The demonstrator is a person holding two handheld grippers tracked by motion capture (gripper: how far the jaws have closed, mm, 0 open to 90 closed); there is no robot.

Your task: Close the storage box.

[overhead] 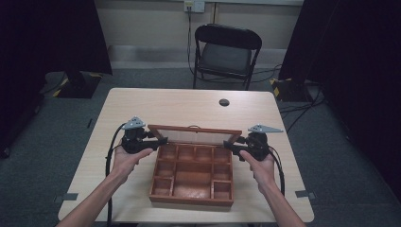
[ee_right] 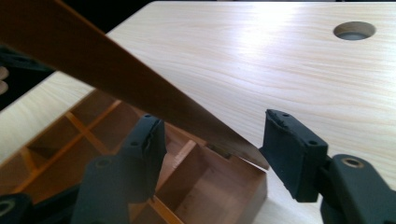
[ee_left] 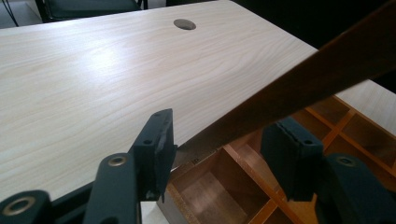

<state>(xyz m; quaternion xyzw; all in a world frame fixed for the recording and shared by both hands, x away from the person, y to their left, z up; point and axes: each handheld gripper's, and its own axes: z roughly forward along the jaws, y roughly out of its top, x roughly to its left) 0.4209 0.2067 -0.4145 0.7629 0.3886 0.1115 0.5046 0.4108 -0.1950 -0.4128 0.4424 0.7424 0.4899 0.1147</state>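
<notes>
Reddish-brown wooden box (overhead: 192,175) with many square compartments sits on the near half of the pale wood-grain table (overhead: 189,106), and its glass-panelled, wood-framed lid (overhead: 194,135) stands raised along the far side, tilted back.

At the lid's left end, the left gripper (overhead: 161,141) has its black jaws set partly apart. In the left gripper view the lid's frame edge (ee_left: 299,88) runs as a slanted brown bar through the gap between the two pads (ee_left: 156,144). The left pad sits right at the frame's lower end, the right pad stands clear of it, and whether the left pad actually touches the wood I cannot tell. The jaws do not clamp the lid.

At the lid's right end, the right gripper (overhead: 231,145) mirrors this, jaws moderately open. In the right gripper view the lid frame (ee_right: 121,79) passes diagonally between the pads (ee_right: 292,149), its corner ending close to the right pad, with a gap showing on either side, so nothing is pinched. Below both grippers lie the box's rear corner compartments.

A round cable hole (overhead: 224,102) marks the table's far side, well apart from the box. Beyond the table stands a black folding chair (overhead: 227,54) on grey carpet, with dark curtains at both sides.
</notes>
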